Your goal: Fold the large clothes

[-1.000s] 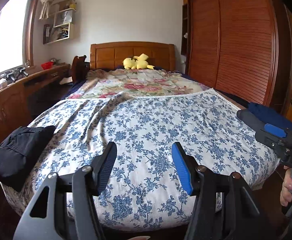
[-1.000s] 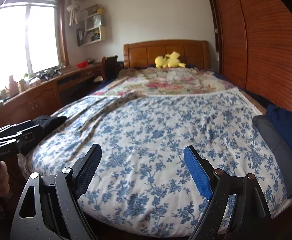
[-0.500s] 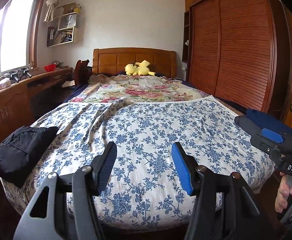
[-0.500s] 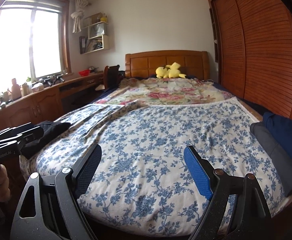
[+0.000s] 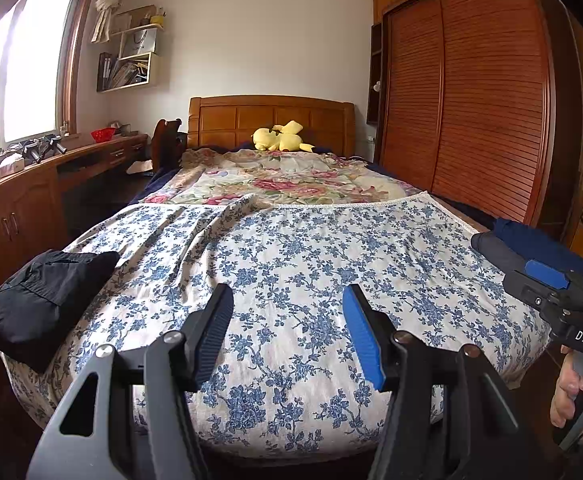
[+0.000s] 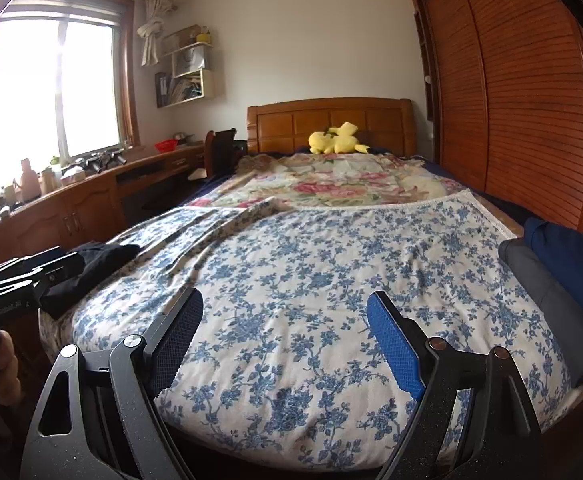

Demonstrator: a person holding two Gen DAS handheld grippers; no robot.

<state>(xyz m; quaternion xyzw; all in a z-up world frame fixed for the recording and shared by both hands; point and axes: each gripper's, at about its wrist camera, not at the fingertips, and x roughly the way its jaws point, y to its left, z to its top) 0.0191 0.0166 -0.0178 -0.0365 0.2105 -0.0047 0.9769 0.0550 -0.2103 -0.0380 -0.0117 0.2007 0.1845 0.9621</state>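
Two hand-held grippers hang over the foot of the bed (image 5: pixel 251 446), both w/ jaws spread wide & nothing between them. Left hand-held gripper (image 5: pixel 287 328) points up the bed from the foot edge; right hand-held gripper (image 6: pixel 285 336) does the same, a bit further to the right. Neither touches any cloth.

Blue-floral sheet (image 5: pixel 311 264) lies spread across the near half of the bed, mostly flat, w/ long creases running toward its far left corner; its lace-trimmed far edge crosses the bed from side to side. Beyond that edge lies a pink-floral quilt (image 5: pixel 291 180), then a yellow plush toy (image 5: pixel 279 140) against the wooden headboard (image 5: pixel 271 116).

Black garment (image 5: pixel 47 292), loosely bunched, sits at the bed's left edge on the sheet, partly hanging over the side. On the bed's right edge: a grey folded garment (image 6: pixel 547 300) w/ a navy folded garment (image 6: pixel 571 264) just beside it, touching, on the side nearer the wardrobe.

In the left view the right gripper's body shows at the far right, w/ fingers of the person's right hand (image 5: pixel 575 392) on its handle. Right view shows the left one at far left, level w/ the black garment.

Wooden louvred wardrobe (image 5: pixel 471 100) along the right wall; tabletop (image 6: pixel 91 188) w/ clutter under the window (image 6: pixel 51 84) on the left.
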